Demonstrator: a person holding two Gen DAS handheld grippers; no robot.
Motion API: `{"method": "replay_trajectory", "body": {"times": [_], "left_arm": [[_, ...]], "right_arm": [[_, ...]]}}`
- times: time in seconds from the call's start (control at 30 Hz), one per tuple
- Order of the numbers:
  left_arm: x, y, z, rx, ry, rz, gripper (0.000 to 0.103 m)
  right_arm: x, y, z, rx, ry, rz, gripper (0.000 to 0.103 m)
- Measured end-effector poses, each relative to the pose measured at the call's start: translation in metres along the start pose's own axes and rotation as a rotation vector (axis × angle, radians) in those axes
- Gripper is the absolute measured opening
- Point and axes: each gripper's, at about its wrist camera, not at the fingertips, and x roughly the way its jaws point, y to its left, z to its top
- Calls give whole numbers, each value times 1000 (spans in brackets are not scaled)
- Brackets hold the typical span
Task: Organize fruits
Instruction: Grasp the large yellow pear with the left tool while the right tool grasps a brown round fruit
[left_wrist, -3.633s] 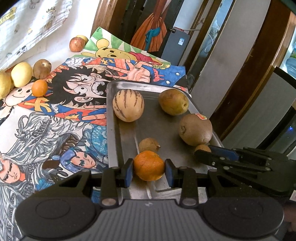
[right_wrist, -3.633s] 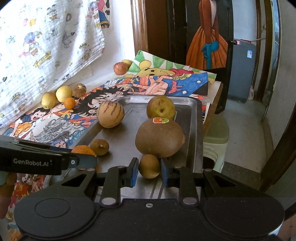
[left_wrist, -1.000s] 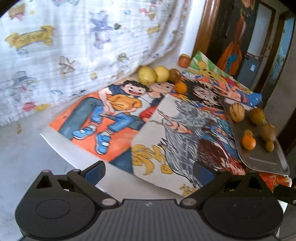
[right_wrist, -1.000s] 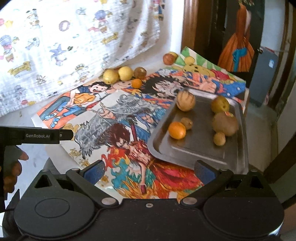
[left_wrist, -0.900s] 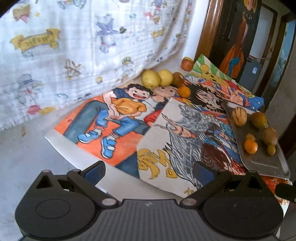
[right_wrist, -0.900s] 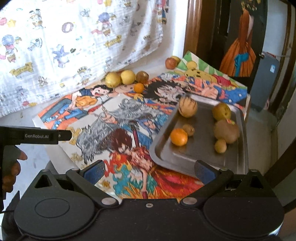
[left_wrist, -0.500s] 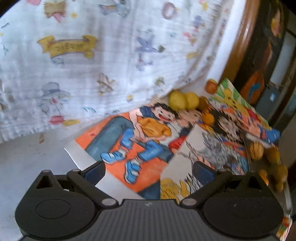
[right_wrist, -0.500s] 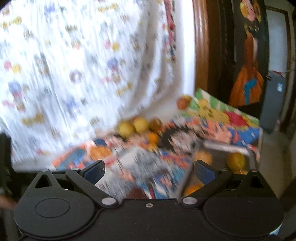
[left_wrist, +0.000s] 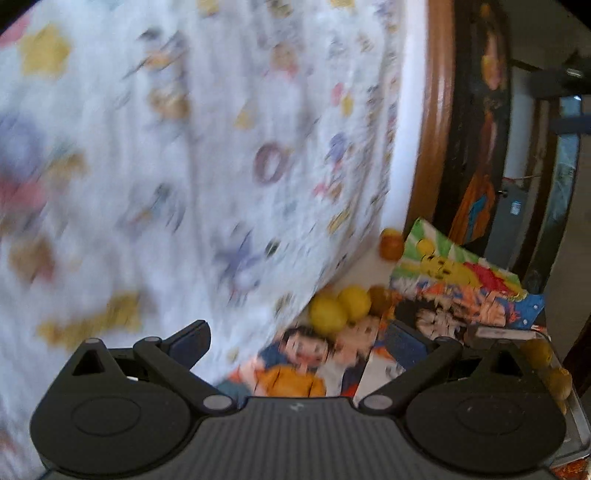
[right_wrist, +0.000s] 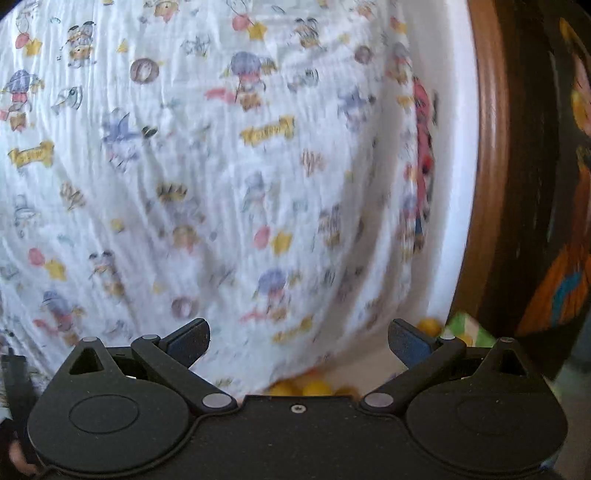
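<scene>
Both grippers are raised and tilted up toward the hanging printed cloth. My left gripper (left_wrist: 297, 338) is open and holds nothing. Beyond it, two yellow fruits (left_wrist: 338, 310) and a brown one (left_wrist: 380, 297) lie at the foot of the cloth, and an orange-red fruit (left_wrist: 391, 243) sits further back. The metal tray (left_wrist: 576, 424) shows only at the right edge, with a couple of fruits (left_wrist: 539, 352) in it. My right gripper (right_wrist: 297, 338) is open and empty too. Only slivers of yellow fruit (right_wrist: 316, 387) peek over its body.
A white cartoon-print cloth (right_wrist: 221, 166) fills most of both views. Colourful posters (left_wrist: 458, 291) cover the table. A brown wooden door frame (left_wrist: 432, 147) and a dark painting (left_wrist: 484, 147) stand at the right. A person's hand (right_wrist: 14, 454) shows at the lower left.
Both grippers have pulled back from the tray and swung upward, so the cloth now fills the views. The tray and its fruits have slid to the lower right edge or out of sight.
</scene>
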Motion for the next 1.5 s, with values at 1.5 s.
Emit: {"method": "replay_trajectory", "body": {"times": [1.5], "left_arm": [[229,-49,-26,-98,219,98,84]], "right_arm": [[301,-101,-170,-331,398,176,86]]}}
